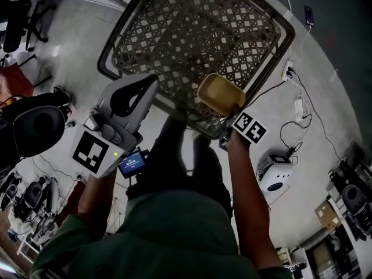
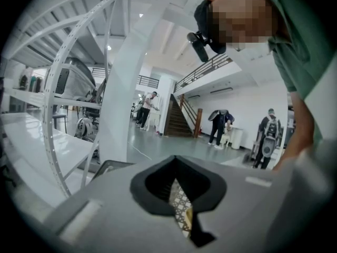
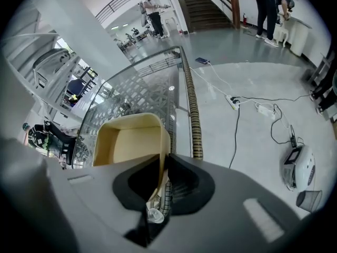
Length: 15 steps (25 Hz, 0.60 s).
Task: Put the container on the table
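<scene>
Right tool point(image 3: 164, 159) clenched on container point(image 3: 131, 141) side wall; likely light, stiff plastic, rim grip suits. Left tool point(image 2: 177, 167) closed, empty.

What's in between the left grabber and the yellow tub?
In the head view, only the woven table's near edge lies between the left gripper and the container, which the right gripper holds up by its wall.
</scene>
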{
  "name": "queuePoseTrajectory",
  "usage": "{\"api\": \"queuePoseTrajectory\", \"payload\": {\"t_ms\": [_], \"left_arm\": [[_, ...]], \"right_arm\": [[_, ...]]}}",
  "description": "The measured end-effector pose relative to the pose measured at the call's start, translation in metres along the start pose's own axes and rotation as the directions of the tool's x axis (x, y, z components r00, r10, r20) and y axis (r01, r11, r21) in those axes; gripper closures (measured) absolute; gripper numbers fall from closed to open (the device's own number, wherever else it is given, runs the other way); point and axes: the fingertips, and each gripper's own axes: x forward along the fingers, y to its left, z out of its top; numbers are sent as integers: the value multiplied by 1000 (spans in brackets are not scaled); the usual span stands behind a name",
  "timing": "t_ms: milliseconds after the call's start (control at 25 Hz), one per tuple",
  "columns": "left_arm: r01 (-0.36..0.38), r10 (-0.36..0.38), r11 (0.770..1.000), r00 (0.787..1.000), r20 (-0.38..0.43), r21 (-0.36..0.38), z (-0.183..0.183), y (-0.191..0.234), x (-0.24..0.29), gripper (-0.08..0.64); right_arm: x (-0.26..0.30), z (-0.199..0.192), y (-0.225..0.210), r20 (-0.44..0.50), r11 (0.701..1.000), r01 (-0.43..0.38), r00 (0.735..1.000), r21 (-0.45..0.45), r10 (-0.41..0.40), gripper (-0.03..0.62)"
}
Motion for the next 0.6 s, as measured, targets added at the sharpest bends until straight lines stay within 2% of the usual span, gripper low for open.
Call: {"api": "queuePoseTrajectory", "payload": {"t_ms": [400,600], "left_arm": [[-7,7,1000,1000,11,14,12,-3,0,560],[-11,10,999,1000,24,30,26,-9,-4,560]], "right_arm": [[-1,-2,-1,-42,999,-30,999,42,31,548],[-8,-8,2,-76,996,-59,995,62,63,514]]}}
